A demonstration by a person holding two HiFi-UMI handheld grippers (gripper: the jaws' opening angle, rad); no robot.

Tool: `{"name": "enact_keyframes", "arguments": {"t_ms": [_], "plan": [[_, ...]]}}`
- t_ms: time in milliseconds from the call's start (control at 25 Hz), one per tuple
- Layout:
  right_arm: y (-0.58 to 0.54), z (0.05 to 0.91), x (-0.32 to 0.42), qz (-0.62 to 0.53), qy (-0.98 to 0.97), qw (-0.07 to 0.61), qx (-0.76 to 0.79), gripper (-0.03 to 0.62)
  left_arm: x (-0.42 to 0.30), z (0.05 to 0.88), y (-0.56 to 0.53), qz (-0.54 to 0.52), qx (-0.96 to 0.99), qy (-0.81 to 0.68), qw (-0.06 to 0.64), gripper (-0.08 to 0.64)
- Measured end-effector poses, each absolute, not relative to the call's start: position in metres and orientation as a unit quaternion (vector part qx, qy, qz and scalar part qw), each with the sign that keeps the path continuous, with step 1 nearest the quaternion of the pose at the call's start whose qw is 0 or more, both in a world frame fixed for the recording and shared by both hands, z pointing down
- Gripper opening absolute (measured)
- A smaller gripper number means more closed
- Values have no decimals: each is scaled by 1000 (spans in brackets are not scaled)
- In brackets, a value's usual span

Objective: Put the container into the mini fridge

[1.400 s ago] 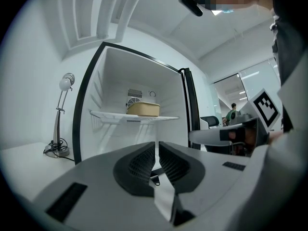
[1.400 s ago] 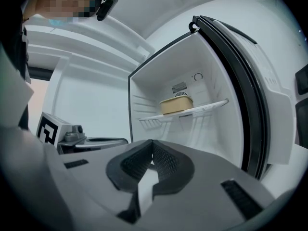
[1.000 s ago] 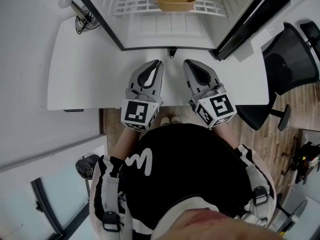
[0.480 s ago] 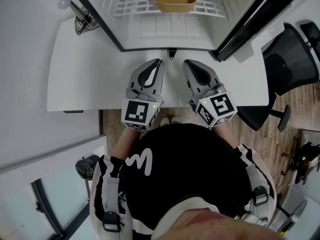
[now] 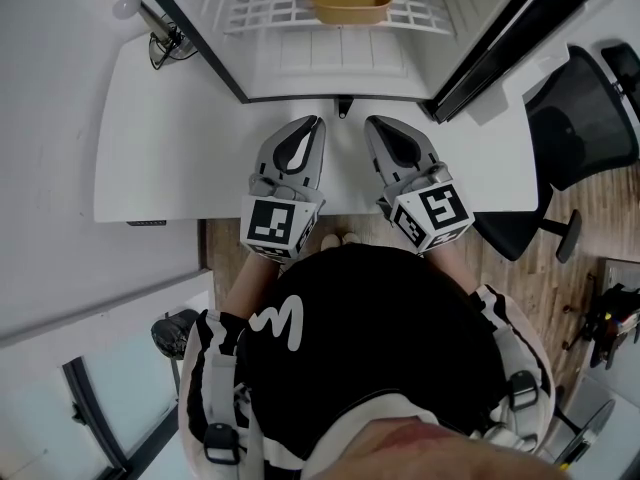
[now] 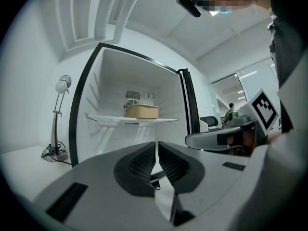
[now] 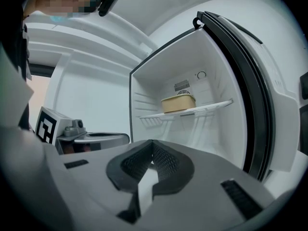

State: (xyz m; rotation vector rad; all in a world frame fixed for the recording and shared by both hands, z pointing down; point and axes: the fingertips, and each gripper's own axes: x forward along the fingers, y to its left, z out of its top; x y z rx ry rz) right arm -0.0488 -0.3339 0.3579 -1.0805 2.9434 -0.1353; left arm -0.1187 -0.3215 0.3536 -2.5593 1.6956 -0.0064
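Unmoved left gripper (image 5: 317, 122), right gripper (image 5: 371, 122), closed empty, white desk (image 5: 160, 138), wooden floor (image 5: 590, 218), open fridge (image 5: 340, 56)

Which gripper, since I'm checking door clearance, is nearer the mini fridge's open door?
The right gripper; the open door stands out on its side, while the left gripper sits toward the desk lamp.

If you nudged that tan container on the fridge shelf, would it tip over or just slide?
Probably slide: the container looks low and wide, so tipping seems unlikely. It sits on a wire shelf, whose bars might catch it a little.
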Motion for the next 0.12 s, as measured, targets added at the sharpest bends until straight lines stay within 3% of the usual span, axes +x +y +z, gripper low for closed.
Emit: {"name": "enact_keyframes", "arguments": {"t_ms": [120], "plan": [[-334,357,-50,-43,938,2,-343,10,-118,352,-321,-2,-834,551,38,25]]}}
